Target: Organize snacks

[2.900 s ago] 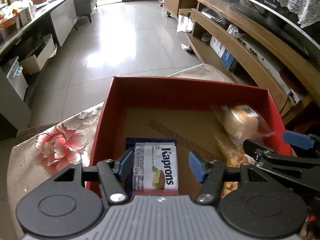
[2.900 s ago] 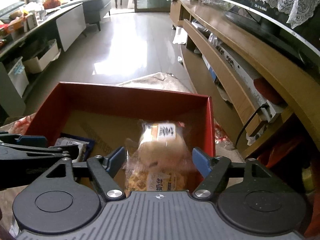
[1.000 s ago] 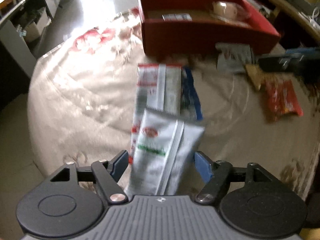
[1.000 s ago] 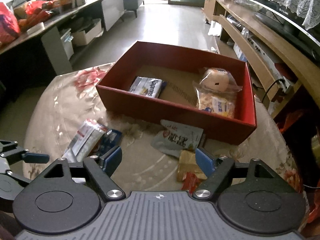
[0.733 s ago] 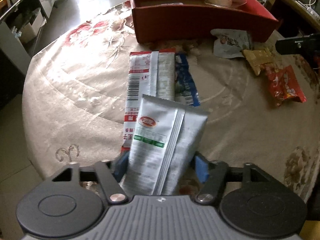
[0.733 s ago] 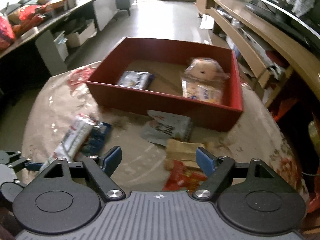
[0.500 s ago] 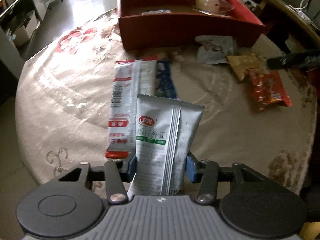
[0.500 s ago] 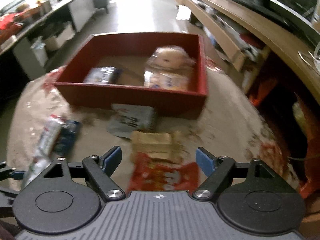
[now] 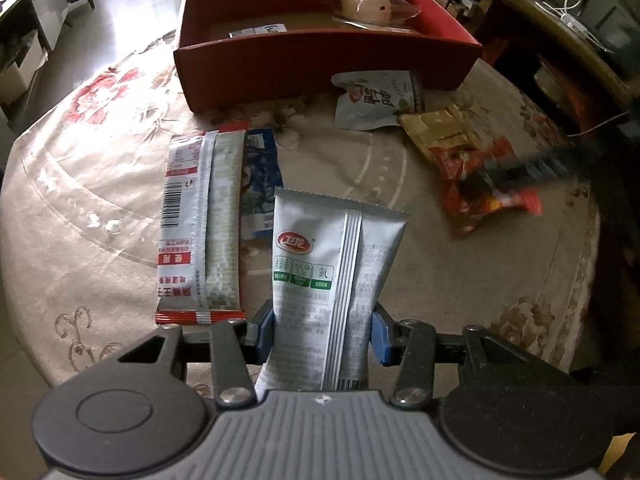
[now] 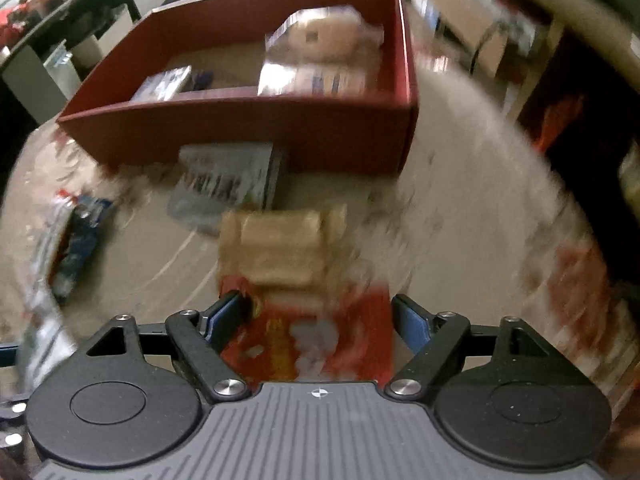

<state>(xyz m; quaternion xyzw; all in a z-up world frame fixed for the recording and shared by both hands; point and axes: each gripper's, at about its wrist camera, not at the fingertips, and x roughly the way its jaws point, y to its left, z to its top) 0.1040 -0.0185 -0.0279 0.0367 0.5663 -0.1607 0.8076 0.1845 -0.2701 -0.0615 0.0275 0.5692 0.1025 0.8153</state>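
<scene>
Here, in the left wrist view, the left gripper (image 9: 323,334) is shown with its fingers closed on the lower end of a silver sachet (image 9: 334,276), which is held upright above the surface (image 9: 100,216), its crimped top edge free. Just beside it, flat on the cloth, a red-and-silver stick pack (image 9: 200,224) is seen partly overlapping a blue packet (image 9: 260,184); beyond these stands the red box (image 9: 320,64), in which a wrapped bun (image 9: 370,4) and a small biscuit pack (image 9: 258,31) already lie. A grey pouch (image 9: 374,100) rests against the box's near wall, with a tan packet (image 9: 444,132) and a red packet (image 9: 476,188) further right, the last crossed by a blurred dark shape, probably the other tool. In the right wrist view, which is heavily motion-blurred, the right gripper (image 10: 320,318) is seen with its fingers spread apart on either side of the red packet (image 10: 320,340); contact cannot be confirmed. The tan packet (image 10: 280,252) lies just ahead, then the grey pouch (image 10: 228,184) and the red box (image 10: 248,128). The sachet is judged light, thin and pliable, with a slick foil skin; a hold across its flat sealed end is judged best, since a grip on the filled middle may crush the contents or slip.
</scene>
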